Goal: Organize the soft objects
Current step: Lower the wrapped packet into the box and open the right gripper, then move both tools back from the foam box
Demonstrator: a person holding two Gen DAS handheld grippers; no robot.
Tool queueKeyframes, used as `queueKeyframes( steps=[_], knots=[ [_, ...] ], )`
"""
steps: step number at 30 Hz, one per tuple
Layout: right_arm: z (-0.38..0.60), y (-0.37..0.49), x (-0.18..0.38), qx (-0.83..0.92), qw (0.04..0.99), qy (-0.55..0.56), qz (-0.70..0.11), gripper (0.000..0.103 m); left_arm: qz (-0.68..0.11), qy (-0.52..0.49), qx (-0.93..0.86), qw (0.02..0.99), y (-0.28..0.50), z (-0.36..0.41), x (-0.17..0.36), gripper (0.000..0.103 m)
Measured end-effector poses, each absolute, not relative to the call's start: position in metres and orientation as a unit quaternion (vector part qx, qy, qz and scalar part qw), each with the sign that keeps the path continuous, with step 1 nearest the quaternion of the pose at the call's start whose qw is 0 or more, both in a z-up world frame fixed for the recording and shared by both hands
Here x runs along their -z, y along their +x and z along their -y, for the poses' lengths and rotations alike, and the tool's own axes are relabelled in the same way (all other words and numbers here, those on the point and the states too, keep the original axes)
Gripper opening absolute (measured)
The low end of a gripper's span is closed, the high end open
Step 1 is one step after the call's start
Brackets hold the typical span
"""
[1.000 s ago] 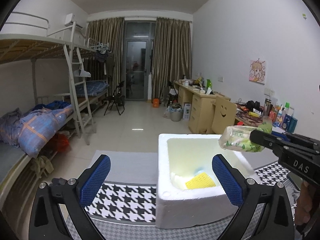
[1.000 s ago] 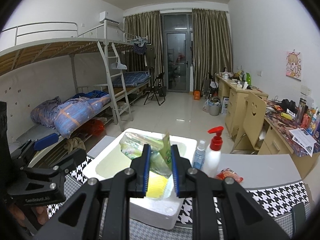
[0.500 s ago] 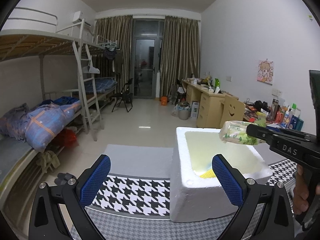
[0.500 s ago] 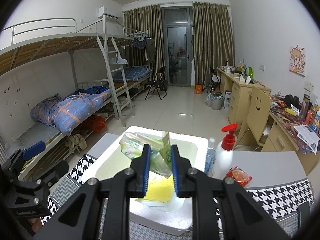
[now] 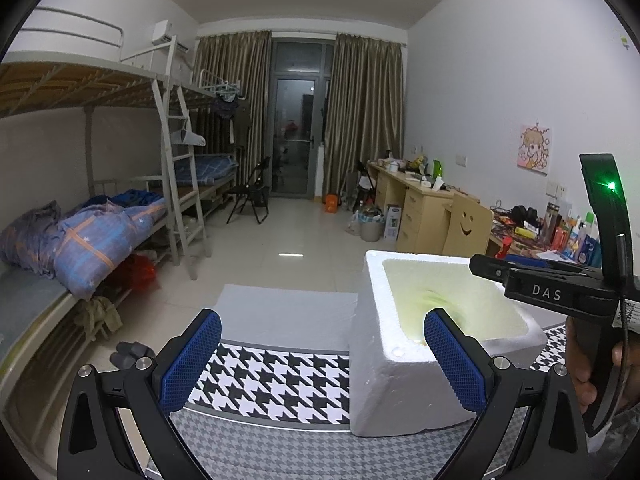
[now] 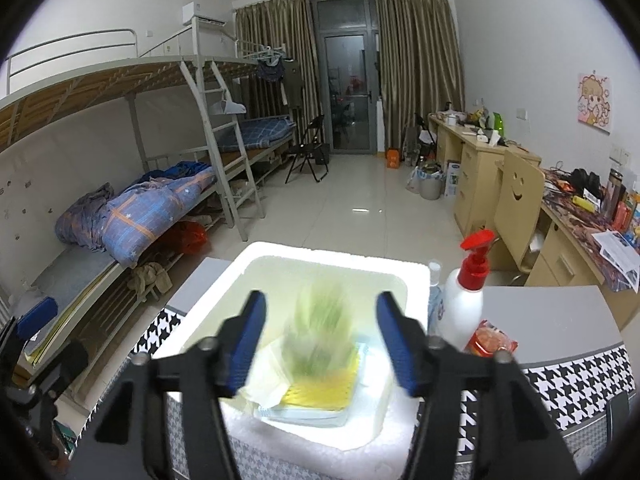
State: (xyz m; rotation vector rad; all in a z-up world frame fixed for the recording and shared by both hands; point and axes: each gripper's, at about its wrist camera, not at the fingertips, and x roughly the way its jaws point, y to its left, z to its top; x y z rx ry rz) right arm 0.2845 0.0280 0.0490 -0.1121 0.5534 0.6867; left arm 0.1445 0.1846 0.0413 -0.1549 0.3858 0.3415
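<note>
Jaws apart — pump bottle beside foam box

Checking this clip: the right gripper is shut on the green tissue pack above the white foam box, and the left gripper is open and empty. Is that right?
Not quite. In the right wrist view the right gripper is open, its jaws wide apart, and the green tissue pack is a motion-blurred shape between them, over the white foam box. The left gripper is open and empty, as you said.
</note>
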Motion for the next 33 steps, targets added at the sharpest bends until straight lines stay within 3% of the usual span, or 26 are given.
queueKeyframes(
  steps=[15, 17, 19, 22, 33],
  knots=[
    [-0.007, 0.262, -0.058, -0.333, 0.906, -0.052, -0.256, 0.065, -0.185, -0.071, -0.149, 0.969, 0.134, -0.166, -0.045, 0.102],
    [-0.005, 0.257, -0.062, -0.333, 0.907, -0.05, -0.251, 0.068, -0.184, -0.069, -0.146, 0.97, 0.132, -0.162, -0.045, 0.102],
    [0.001, 0.252, -0.064, -0.333, 0.909, -0.045, -0.245, 0.081, -0.183, -0.068, -0.143, 0.97, 0.129, -0.159, -0.046, 0.102],
    [0.01, 0.245, -0.067, -0.332, 0.913, -0.035, -0.235, 0.089, -0.179, -0.065, -0.141, 0.972, 0.125, -0.153, -0.048, 0.102],
    [0.036, 0.221, -0.069, -0.331, 0.917, -0.025, -0.223, 0.092, -0.18, -0.06, -0.13, 0.973, 0.115, -0.135, -0.049, 0.102]
  ],
)
